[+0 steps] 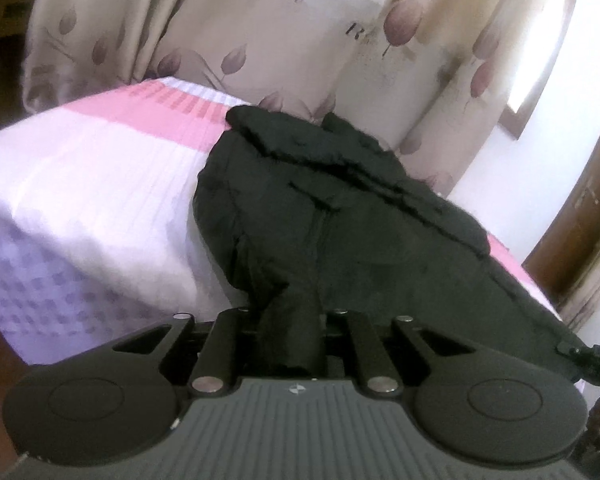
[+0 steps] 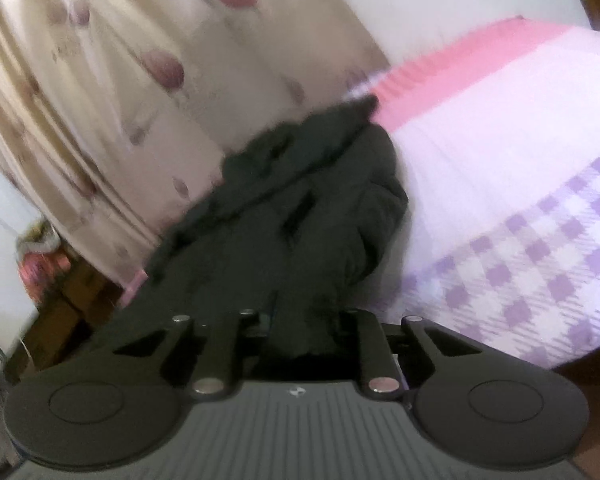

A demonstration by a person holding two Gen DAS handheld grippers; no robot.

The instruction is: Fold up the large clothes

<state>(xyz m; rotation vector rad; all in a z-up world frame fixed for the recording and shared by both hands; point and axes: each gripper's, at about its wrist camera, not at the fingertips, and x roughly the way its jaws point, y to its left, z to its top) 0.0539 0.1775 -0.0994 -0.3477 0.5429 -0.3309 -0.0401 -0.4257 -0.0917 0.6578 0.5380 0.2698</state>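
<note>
A large black padded garment (image 1: pixel 340 208) lies rumpled along one edge of a bed, beside a curtain. In the left wrist view my left gripper (image 1: pixel 290 336) is shut on a bunched fold of the black garment at its near end; the cloth fills the gap between the fingers and hides the pads. The right wrist view is blurred and shows the same garment (image 2: pixel 300 200) from the other side. My right gripper (image 2: pixel 304 332) is shut on another bunch of the black cloth at the near edge. At the far right of the left wrist view a black part of the other gripper (image 1: pixel 588 354) shows.
The bed (image 1: pixel 92 184) wears a sheet with white and pink bands and a purple check pattern (image 2: pixel 540 264). A cream curtain with mauve leaf prints (image 1: pixel 260 40) hangs right behind the garment. A wooden door frame (image 1: pixel 580 216) stands at the right, and brown floor shows below the bed.
</note>
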